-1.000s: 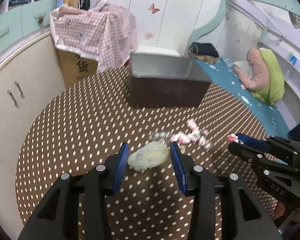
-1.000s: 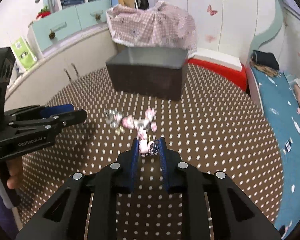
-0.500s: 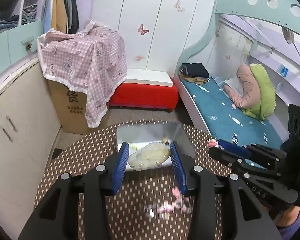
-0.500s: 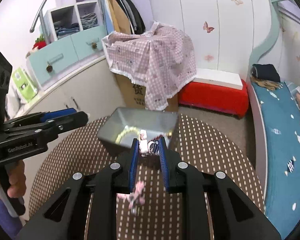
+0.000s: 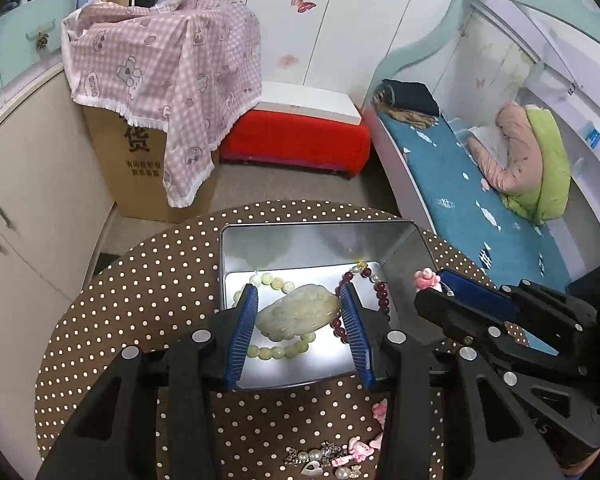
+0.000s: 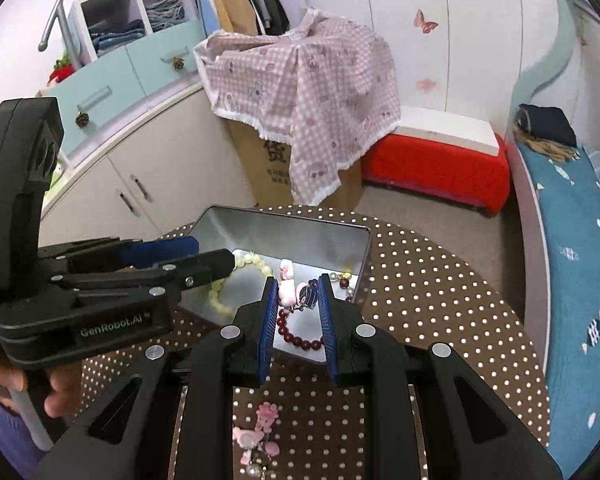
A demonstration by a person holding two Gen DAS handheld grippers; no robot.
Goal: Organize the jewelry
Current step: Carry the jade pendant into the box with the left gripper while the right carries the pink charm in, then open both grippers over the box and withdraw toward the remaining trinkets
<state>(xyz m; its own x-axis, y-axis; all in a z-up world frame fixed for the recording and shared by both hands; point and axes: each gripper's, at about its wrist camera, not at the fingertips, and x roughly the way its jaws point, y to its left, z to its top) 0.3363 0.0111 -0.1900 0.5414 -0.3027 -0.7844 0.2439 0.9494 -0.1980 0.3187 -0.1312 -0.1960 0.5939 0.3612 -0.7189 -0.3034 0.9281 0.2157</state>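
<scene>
Jade pendant [image 5: 298, 312] clamped in left gripper [image 5: 298, 320], above metal tin [image 5: 316, 236]

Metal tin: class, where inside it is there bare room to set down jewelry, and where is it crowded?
Metal tin: bare along the far wall. Crowded nearer: pale bead bracelet left, dark red bead bracelet right. Loose charms litter the dotted cloth in front.
</scene>
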